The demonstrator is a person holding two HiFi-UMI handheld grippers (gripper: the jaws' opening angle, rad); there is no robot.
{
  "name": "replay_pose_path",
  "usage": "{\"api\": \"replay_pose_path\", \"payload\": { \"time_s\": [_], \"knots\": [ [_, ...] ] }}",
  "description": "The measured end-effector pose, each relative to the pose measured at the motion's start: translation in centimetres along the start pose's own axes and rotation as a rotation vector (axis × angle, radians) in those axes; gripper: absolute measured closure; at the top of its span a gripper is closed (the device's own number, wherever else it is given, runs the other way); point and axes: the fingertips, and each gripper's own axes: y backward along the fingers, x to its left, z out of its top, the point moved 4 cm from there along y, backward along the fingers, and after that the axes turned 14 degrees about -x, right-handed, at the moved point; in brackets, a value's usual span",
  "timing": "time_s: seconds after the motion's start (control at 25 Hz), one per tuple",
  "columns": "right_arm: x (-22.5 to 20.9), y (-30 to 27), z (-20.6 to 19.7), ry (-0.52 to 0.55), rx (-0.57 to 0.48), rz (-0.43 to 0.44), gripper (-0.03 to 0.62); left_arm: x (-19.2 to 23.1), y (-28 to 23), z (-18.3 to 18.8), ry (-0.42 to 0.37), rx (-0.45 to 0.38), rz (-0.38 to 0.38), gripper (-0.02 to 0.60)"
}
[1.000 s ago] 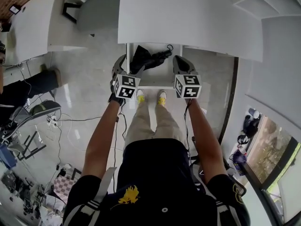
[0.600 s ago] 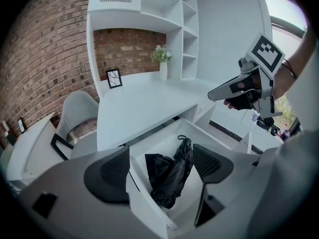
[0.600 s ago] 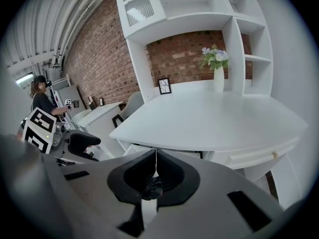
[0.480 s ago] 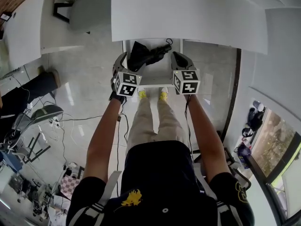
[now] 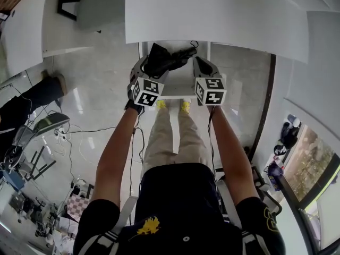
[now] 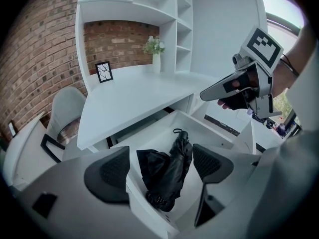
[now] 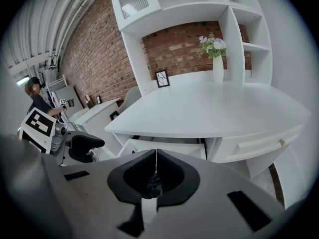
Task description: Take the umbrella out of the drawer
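A black folded umbrella (image 5: 166,59) lies in the open white drawer (image 5: 183,82) under the desk, its strap end toward the back. My left gripper (image 5: 144,67) hovers at the drawer's left front with its jaws open. In the left gripper view the umbrella (image 6: 169,168) shows between and below the open left gripper (image 6: 159,169), apart from both pads. My right gripper (image 5: 204,68) hangs over the drawer's right side, shut with nothing held. The right gripper (image 7: 156,164) view shows a sliver of the umbrella (image 7: 152,185) below the closed jaws.
The white desk top (image 5: 212,15) overhangs the back of the drawer. A vase of flowers (image 7: 218,63) and a picture frame (image 6: 103,71) stand on the desk under white shelves. A grey chair (image 5: 101,9) sits left. My feet (image 5: 171,105) are below the drawer front.
My left gripper has edged right and forward toward the umbrella over the drawer's left front. The right gripper has barely moved. The umbrella lies where it was.
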Motion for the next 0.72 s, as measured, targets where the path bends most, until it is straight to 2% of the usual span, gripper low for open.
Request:
{"api": "replay_pose_path", "payload": {
  "time_s": [0.16, 0.72],
  "knots": [
    [0.2, -0.7, -1.2, -0.004, 0.017, 0.006, 0.569, -0.4, -0.3, -1.5, 0.002, 0.025, -0.020, 0.173],
    [-0.3, -4.4, -3.3, -0.050, 0.024, -0.003, 0.569, -0.8, -4.3, -3.6, -0.017, 0.054, -0.091, 0.173]
  ]
}}
